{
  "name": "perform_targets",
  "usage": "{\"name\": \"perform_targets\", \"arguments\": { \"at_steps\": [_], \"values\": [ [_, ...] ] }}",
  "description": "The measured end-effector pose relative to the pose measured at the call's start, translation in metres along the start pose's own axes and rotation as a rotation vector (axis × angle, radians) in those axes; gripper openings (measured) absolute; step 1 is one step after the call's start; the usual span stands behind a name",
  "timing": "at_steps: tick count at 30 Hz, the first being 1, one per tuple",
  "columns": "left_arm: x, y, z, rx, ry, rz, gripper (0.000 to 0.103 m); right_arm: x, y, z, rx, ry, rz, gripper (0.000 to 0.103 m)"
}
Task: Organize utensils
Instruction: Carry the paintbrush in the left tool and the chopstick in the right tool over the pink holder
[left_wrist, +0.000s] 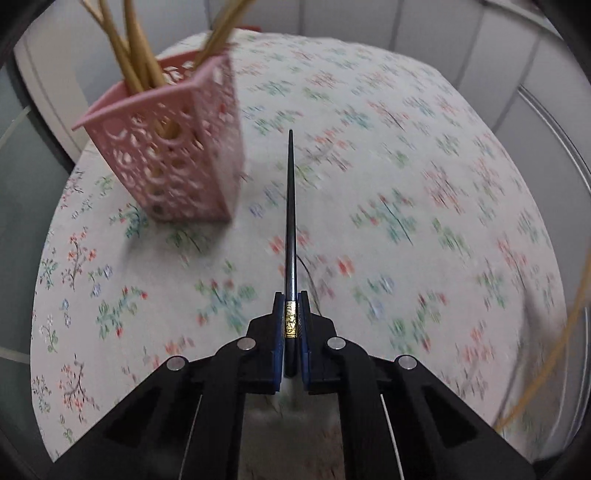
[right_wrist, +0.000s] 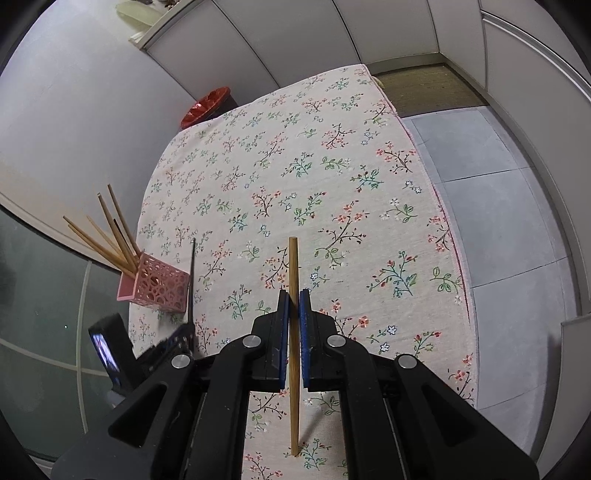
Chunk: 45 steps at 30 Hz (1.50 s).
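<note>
right claw clamps bamboo chopstick | pink holder far left on floral cloth

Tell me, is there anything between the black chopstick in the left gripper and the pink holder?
Nothing visible. The black chopstick held by the left gripper points past the pink holder; only bare tablecloth lies between them.

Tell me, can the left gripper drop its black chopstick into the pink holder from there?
Probably yes. The left gripper holds the black chopstick just right of the pink holder, with nothing between them. The wooden chopsticks inside lean aside, leaving some opening free.
</note>
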<state>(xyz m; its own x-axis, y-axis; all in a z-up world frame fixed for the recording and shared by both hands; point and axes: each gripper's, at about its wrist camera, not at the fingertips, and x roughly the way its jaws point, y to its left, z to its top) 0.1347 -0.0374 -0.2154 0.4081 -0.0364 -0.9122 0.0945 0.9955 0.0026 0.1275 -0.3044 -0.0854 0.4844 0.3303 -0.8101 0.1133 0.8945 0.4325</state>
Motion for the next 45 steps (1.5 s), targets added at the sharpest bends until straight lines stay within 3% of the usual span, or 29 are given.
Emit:
{"name": "perform_targets", "arguments": {
  "at_steps": [3,4,5,6,11,18,21,22,23,25,33,38,42,45],
  "values": [
    [-0.006,-0.015,-0.003,0.090,0.077,-0.035,0.008,-0.001,0.001,-0.001,-0.002,0.001,0.004,0.005],
    [-0.009,-0.018,0.000,0.109,0.081,-0.040,0.016,-0.001,0.001,-0.002,-0.005,0.002,0.005,0.005],
    [-0.012,-0.020,0.006,0.113,0.064,-0.039,0.031,-0.001,0.002,-0.002,-0.007,0.003,0.005,0.005],
    [-0.015,-0.022,0.015,0.113,0.032,-0.029,0.037,-0.001,0.003,-0.002,-0.010,0.003,0.004,0.005],
    [0.009,-0.041,0.056,0.159,0.021,0.032,0.038,-0.001,0.004,-0.003,-0.012,0.000,-0.005,0.005],
    [0.045,-0.052,0.095,0.150,0.009,0.128,0.034,-0.001,0.000,-0.003,-0.012,0.002,-0.013,0.005],
    [0.055,-0.045,0.106,0.112,0.022,0.121,0.024,0.000,0.001,-0.002,-0.014,0.003,-0.013,0.005],
    [0.055,-0.046,0.105,0.111,0.028,0.109,0.009,0.000,0.001,-0.002,-0.016,0.003,-0.012,0.005],
    [0.056,-0.047,0.106,0.113,0.036,0.101,0.005,0.000,0.002,-0.002,-0.020,0.004,-0.013,0.005],
    [0.046,-0.047,0.101,0.117,0.027,0.096,0.005,0.001,0.004,-0.002,-0.025,0.003,-0.015,0.005],
    [-0.046,-0.041,0.074,0.132,-0.153,-0.043,0.004,-0.016,0.019,-0.008,-0.078,-0.041,-0.018,0.005],
    [-0.127,-0.024,0.063,0.139,-0.323,-0.091,0.004,-0.033,0.046,-0.014,-0.153,-0.099,-0.027,0.005],
    [-0.178,-0.004,0.057,0.097,-0.499,-0.144,0.004,-0.056,0.075,-0.016,-0.216,-0.171,-0.019,0.005],
    [-0.203,0.007,0.058,0.042,-0.562,-0.180,0.004,-0.079,0.098,-0.017,-0.266,-0.250,-0.017,0.004]
  ]
}}
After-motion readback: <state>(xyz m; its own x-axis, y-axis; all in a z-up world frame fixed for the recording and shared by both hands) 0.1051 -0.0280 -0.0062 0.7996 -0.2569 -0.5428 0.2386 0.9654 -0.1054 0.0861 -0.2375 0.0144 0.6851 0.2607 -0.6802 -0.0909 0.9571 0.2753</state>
